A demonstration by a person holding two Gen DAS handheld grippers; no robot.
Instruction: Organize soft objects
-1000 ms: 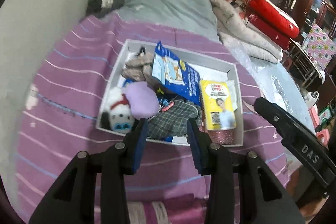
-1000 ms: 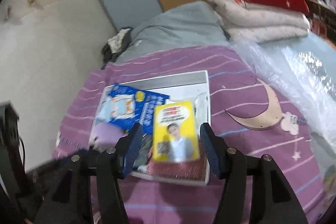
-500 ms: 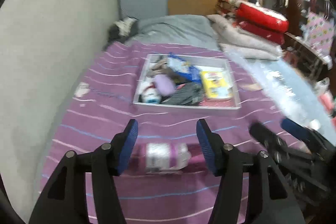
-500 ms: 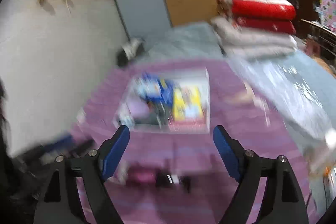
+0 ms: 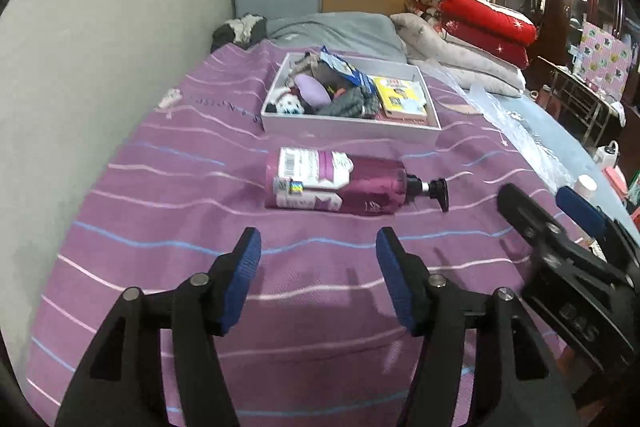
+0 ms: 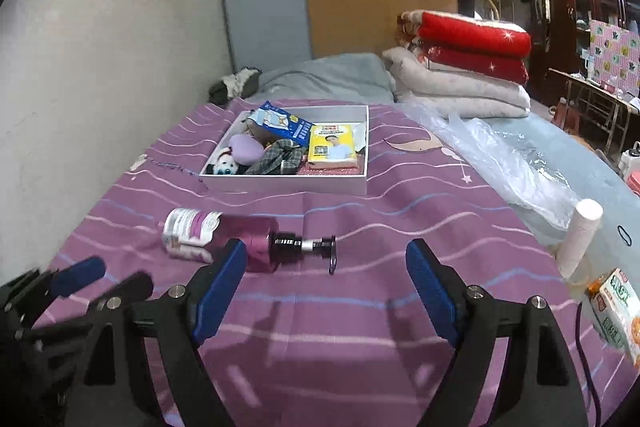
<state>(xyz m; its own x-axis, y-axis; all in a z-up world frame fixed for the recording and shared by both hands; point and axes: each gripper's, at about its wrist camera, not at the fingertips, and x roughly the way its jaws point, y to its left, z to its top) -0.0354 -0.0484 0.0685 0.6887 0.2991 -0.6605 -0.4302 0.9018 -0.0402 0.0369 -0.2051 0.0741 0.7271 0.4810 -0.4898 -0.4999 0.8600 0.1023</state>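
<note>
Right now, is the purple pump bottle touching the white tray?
Apart. In the left wrist view, a strip of purple striped bedspread shows between the purple pump bottle and the white tray.

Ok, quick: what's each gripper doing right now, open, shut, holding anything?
Left gripper: open, holding nothing, above the bedspread.
Right gripper: open, holding nothing; the pump bottle lies beyond it.

Black gripper (image 5: 318, 259), blue-padded jaws, silver screws.

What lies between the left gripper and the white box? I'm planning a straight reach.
In the left wrist view, a purple pump bottle lies on its side between the left gripper and the white box.
</note>
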